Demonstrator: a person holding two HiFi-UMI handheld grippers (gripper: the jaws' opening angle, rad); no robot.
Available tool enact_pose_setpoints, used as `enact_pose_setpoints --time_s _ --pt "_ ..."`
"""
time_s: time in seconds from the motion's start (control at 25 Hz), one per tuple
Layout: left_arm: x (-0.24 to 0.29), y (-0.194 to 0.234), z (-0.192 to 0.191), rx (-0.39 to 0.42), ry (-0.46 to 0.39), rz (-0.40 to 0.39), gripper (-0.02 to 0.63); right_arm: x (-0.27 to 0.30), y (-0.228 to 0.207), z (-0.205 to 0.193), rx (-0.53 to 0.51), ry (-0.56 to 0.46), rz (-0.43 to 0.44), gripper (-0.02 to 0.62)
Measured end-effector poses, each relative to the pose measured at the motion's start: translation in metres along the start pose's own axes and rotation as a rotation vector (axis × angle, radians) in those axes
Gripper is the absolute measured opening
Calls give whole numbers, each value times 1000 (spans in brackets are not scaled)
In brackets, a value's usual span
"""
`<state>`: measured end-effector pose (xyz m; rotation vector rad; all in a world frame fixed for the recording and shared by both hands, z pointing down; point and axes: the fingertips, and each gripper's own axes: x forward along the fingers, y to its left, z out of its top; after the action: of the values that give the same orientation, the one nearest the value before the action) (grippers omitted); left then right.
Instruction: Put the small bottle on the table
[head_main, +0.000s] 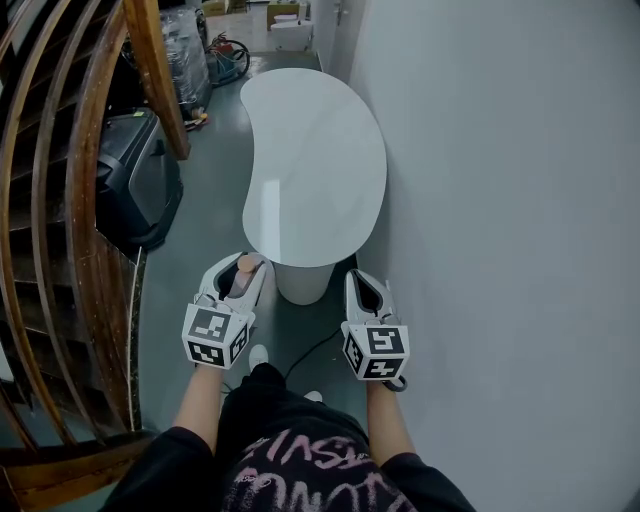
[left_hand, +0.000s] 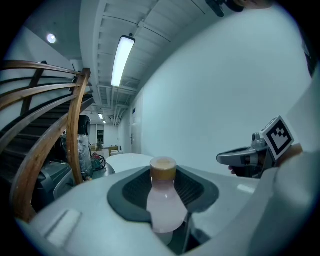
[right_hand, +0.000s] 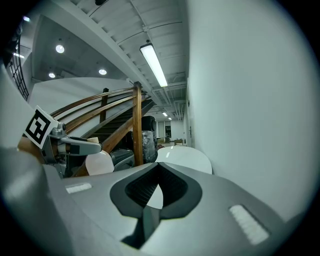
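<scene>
My left gripper (head_main: 240, 275) is shut on a small pale pink bottle (left_hand: 165, 202) with a tan cap (head_main: 244, 264); the bottle stands upright between the jaws. My right gripper (head_main: 365, 292) is beside it, shut with nothing between its jaws (right_hand: 150, 197). Both are held just short of the near end of a white kidney-shaped table (head_main: 315, 150) on a white pedestal. From the right gripper view the bottle (right_hand: 100, 162) shows at the left, and the table (right_hand: 182, 156) lies ahead.
A white wall (head_main: 520, 200) runs along the right, close to the table. A curved wooden stair railing (head_main: 70, 200) and a dark grey case (head_main: 135, 180) stand on the left. Boxes and clutter (head_main: 285, 25) lie far down the corridor.
</scene>
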<state>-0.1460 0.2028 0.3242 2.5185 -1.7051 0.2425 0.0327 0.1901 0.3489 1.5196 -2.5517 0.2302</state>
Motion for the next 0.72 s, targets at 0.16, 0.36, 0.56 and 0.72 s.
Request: enact_pose_setpoints --time_s 0.16,0.36,0.56,0.72 --pt "10 11 -4 -11 13 -11 143 15 0 0 7 13 -9 9" --pt "32 35 -6 -19 21 -22 143 47 3 2 3 26 -10 9" --pt "56 68 -3 -17 20 -35 143 88 7 13 -4 23 -19 9" --pt "75 89 5 -8 14 -64 143 115 7 23 3 18 -43 9"
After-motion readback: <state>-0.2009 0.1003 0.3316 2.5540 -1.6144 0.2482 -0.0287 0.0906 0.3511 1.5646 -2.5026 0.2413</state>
